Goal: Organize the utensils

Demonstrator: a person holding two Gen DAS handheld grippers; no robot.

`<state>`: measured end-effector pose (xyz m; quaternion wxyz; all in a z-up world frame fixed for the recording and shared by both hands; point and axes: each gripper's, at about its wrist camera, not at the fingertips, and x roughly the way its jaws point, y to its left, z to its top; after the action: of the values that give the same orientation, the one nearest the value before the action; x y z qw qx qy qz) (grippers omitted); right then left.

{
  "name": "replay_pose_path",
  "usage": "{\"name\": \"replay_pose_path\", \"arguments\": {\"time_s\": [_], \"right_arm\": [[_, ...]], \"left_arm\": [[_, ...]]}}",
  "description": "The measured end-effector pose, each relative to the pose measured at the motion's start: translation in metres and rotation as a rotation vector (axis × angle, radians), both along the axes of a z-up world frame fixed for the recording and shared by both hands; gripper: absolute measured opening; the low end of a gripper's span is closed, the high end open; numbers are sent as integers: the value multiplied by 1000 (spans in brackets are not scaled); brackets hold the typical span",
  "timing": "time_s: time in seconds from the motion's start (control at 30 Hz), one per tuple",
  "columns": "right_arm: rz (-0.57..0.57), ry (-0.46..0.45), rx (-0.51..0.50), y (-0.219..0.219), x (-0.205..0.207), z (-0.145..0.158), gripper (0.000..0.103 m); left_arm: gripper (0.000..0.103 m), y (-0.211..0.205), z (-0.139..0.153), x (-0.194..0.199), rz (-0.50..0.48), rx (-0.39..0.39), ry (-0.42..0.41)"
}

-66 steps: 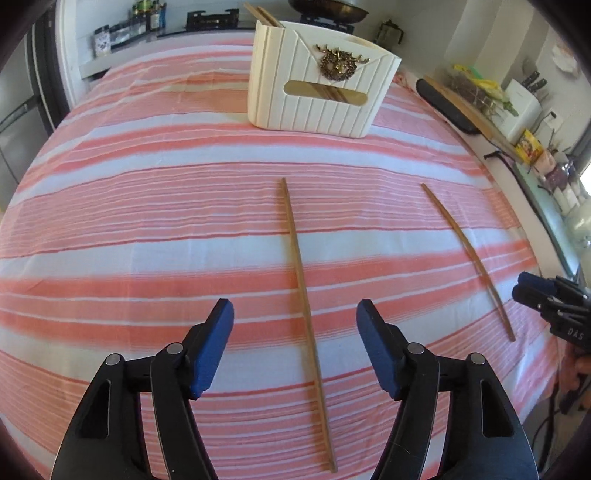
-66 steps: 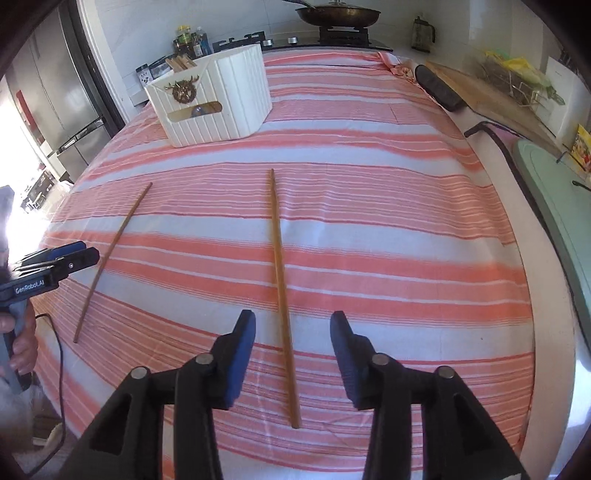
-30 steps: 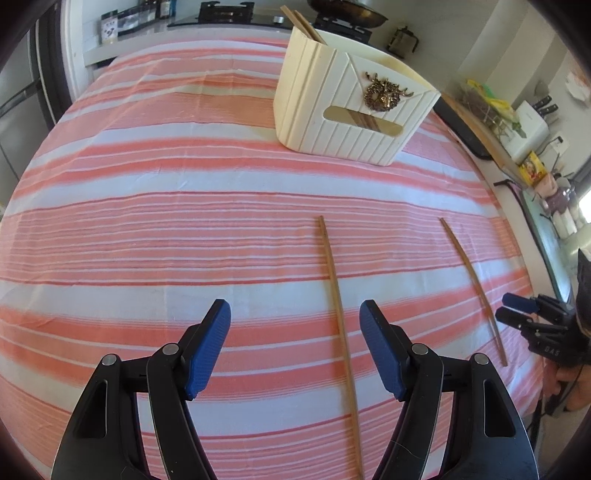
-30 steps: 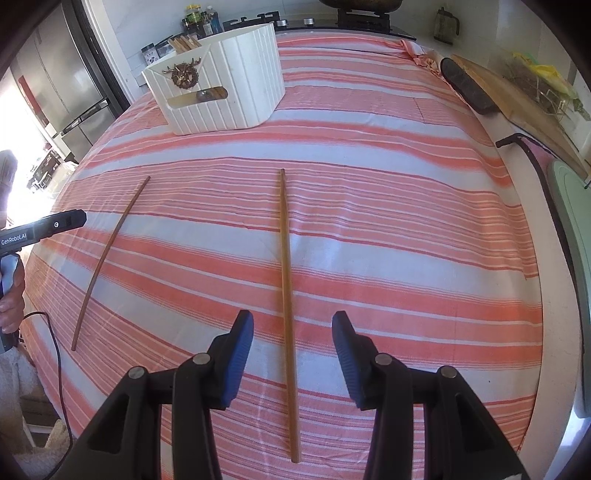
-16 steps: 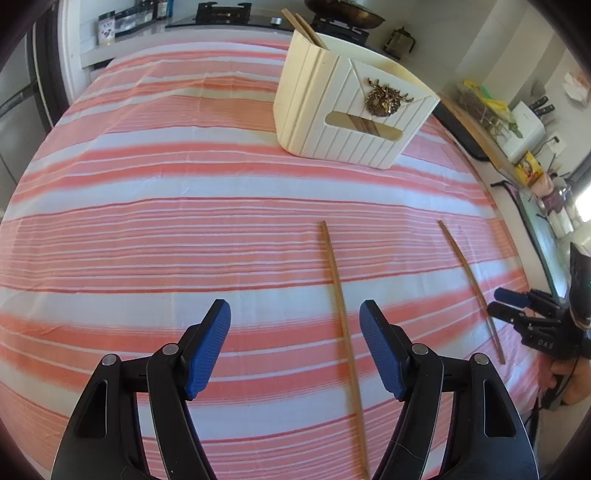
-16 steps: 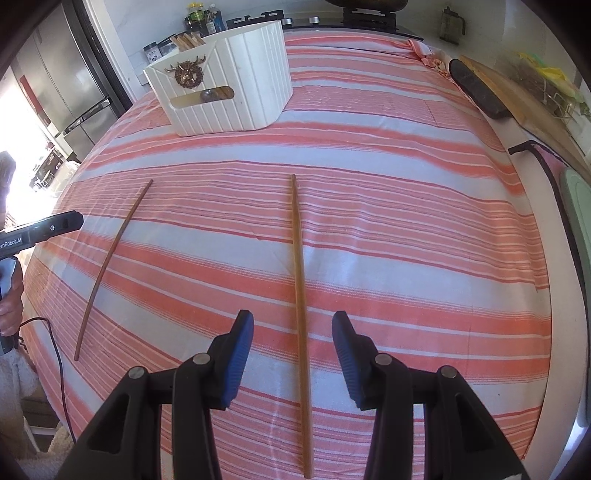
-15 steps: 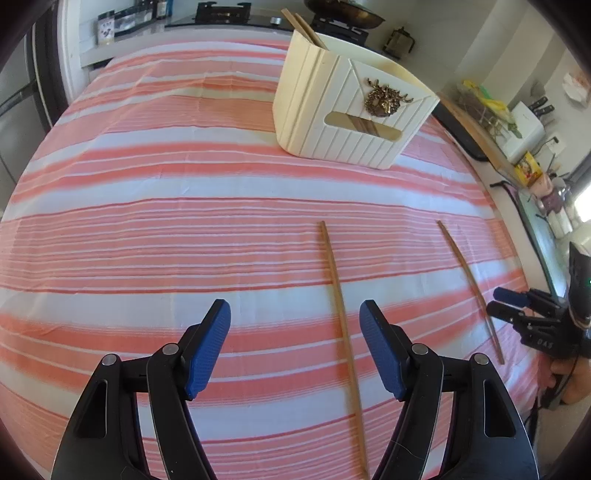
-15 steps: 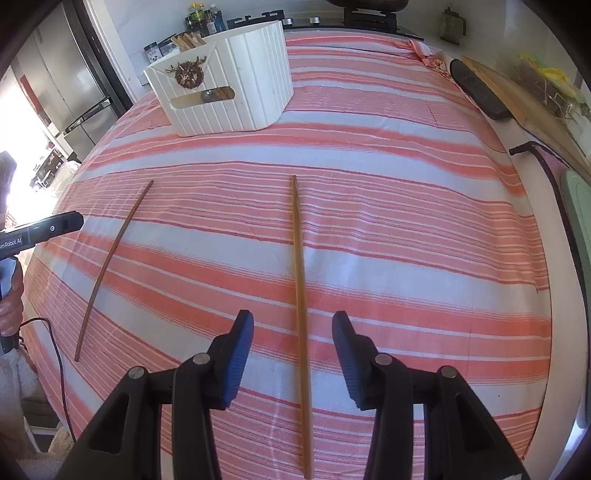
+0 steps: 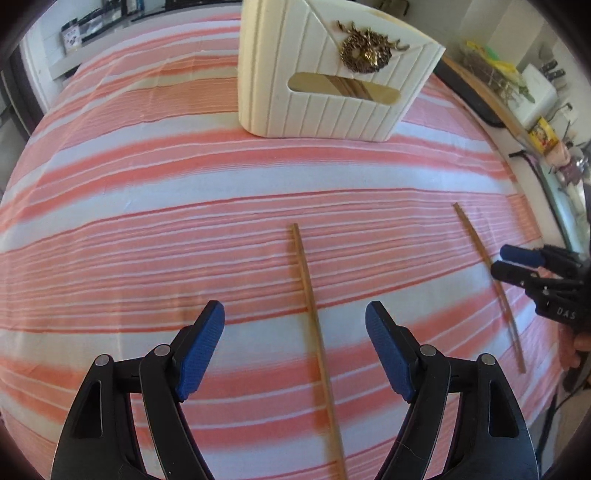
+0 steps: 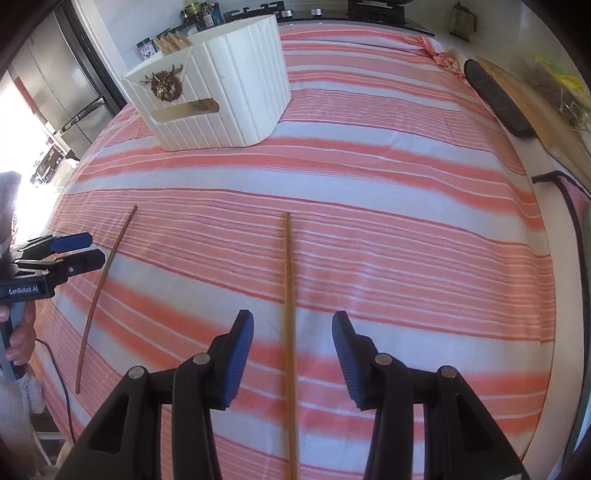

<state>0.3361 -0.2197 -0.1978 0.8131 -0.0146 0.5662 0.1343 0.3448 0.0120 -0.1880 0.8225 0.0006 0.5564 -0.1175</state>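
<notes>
Left gripper [image 9: 293, 345]: black frame, blue pads [image 9: 199, 352], spread wide, gripping nothing; hovering low over the cloth, one pad either side of a stick. Seen from the right wrist camera at the far left edge [image 10: 79, 251], held in a bare hand [image 10: 20, 338], jaws parted there too.

Right gripper [image 10: 291, 354]: same black-and-blue build, jaws well apart, empty; straddling the other stick. Glimpsed at the right edge of the left wrist view [image 9: 511, 260], tips close over that stick's middle; touching or not, cannot tell.

Left long thin wooden chopstick [image 9: 316, 332]: flat on the cloth, running from near to far between the left gripper's pads, far tip aimed toward the box. In the right wrist view, a curved line at left [image 10: 103, 284], just beside the left gripper's tips.

Right long thin wooden chopstick [image 10: 289, 325]: flat on the cloth, passing between the right gripper's pads, near end running out at the bottom edge. In the left wrist view, over at right [image 9: 487, 280].

Cream ribbed plastic organizer box [image 9: 332, 85]: at the far side of the table, upright, gold wreath emblem [image 9: 367, 51] above a slot handle; wooden sticks [image 10: 171, 40] standing in its rear section.

Orange-and-white striped tablecloth [image 10: 388, 206]: under everything, both chopsticks well apart from the box.

Far background: dark stove [image 10: 369, 9], steel fridge [image 10: 55, 85] at left, wooden board [image 10: 528, 99] at right.
</notes>
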Motion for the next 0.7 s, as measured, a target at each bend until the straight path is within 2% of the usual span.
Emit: {"name": "replay_pose_path", "arguments": {"time_s": [0.07, 0.13, 0.17, 0.2, 0.23, 0.27, 0.3, 0.4, 0.47, 0.57, 0.7], "right_arm": [[-1, 13, -55, 11, 14, -11, 45], [5, -15, -94, 19, 22, -13, 44], [6, -19, -101, 21, 24, -12, 28], [3, -29, -103, 23, 26, -11, 15], [3, -31, -98, 23, 26, -11, 7], [2, -30, -93, 23, 27, -11, 7], [0, -35, -87, 22, 26, -11, 7], [-26, -72, -39, 13, 19, -2, 7], [-43, -124, 18, 3, 9, 17, 7], [-42, -214, 85, -7, -13, 51, 7], [-30, -304, 142, -20, -39, 93, 7]], "left_arm": [[77, -14, -5, 5, -21, 87, 0], [63, -21, -8, 4, -34, 137, -11], [55, -23, -7, 3, -43, 131, -21], [38, -25, -6, 1, -53, 121, -28], [19, -26, -5, 0, -60, 120, -34], [9, -27, -4, -2, -68, 115, -39], [5, -26, -5, -2, -71, 101, -38], [3, -16, 0, -5, -47, 48, -54], [3, -6, 11, -12, -23, 13, -95], [3, 7, 40, -24, -3, -58, -160], [3, 17, 83, -44, -14, -115, -260]]}}
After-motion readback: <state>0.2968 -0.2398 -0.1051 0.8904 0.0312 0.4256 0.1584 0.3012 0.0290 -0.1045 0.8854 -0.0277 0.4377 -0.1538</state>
